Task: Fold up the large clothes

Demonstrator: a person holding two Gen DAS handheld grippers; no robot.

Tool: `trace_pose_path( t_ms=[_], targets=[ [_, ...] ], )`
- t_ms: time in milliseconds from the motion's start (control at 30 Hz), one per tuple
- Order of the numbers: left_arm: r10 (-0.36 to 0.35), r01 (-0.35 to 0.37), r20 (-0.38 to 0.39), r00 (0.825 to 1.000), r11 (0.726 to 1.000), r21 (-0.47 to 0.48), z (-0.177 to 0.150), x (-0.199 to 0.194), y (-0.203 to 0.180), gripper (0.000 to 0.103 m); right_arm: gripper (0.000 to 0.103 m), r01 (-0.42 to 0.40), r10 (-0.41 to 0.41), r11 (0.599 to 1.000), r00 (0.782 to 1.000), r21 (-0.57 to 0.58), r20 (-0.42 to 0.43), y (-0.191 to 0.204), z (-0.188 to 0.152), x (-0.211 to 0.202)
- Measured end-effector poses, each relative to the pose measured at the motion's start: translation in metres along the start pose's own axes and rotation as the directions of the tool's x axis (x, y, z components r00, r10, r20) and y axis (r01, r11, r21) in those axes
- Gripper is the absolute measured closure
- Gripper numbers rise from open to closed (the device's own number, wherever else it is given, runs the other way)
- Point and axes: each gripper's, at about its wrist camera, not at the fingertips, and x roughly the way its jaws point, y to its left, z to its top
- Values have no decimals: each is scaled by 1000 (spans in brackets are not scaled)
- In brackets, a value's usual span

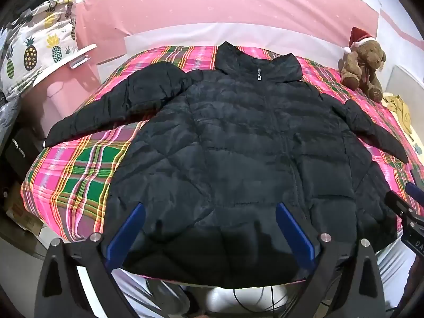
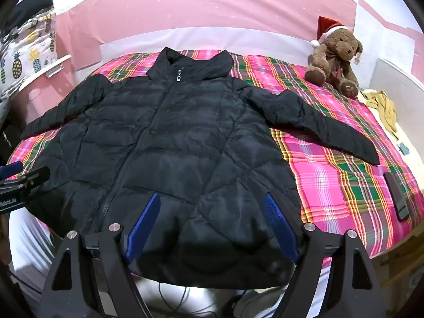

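The left gripper [image 1: 209, 209] hung above the near hem of the jacket [image 1: 238, 137], its blue fingers [image 1: 127, 235] spread wide with nothing between them. The right gripper [image 2: 212, 204] hovered the same way over the hem, jaws fully apart and empty; its black body also showed at the right edge of the left view.

The black padded jacket lay face up and zipped on the plaid bedspread [image 1: 76, 180], its hem hanging a little over the near edge of the bed and both sleeves spread outward. A dark phone [image 2: 397, 198] lay on the bedspread well off to the right of the jacket. The collar pointed toward the far side, where a teddy bear [image 2: 334, 58] in a red Santa hat sat near the corner, beside some yellow cloth [image 2: 384, 108]. Behind the bed stood a pink wall [image 2: 198, 8].
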Motion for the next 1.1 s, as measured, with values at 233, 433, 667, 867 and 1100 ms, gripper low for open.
trace_pose_path(
  t_ms=[233,433,667,867,1100],
  targets=[
    [1,-2,11,1000,1000,8,0,-1,0,3,23,-3,3,1000,1000,-2,1,-1,0,0],
    [1,-1,10,1000,1000,8,-2,-3,-3,3,23,5,-5,1000,1000,-3,2,0,-1,0],
    [0,0,7,1000,1000,7,-3,-2,-5,3,23,5,-5,1000,1000,-5,1,1,-1,1],
    [-1,1,4,1000,1000,7,-6,-3,-7,3,23,5,-5,1000,1000,-4,-1,1,-1,2],
    [-6,6,0,1000,1000,7,-11,0,-9,3,23,6,-6,1000,1000,-4,-1,1,-1,2]
  ],
)
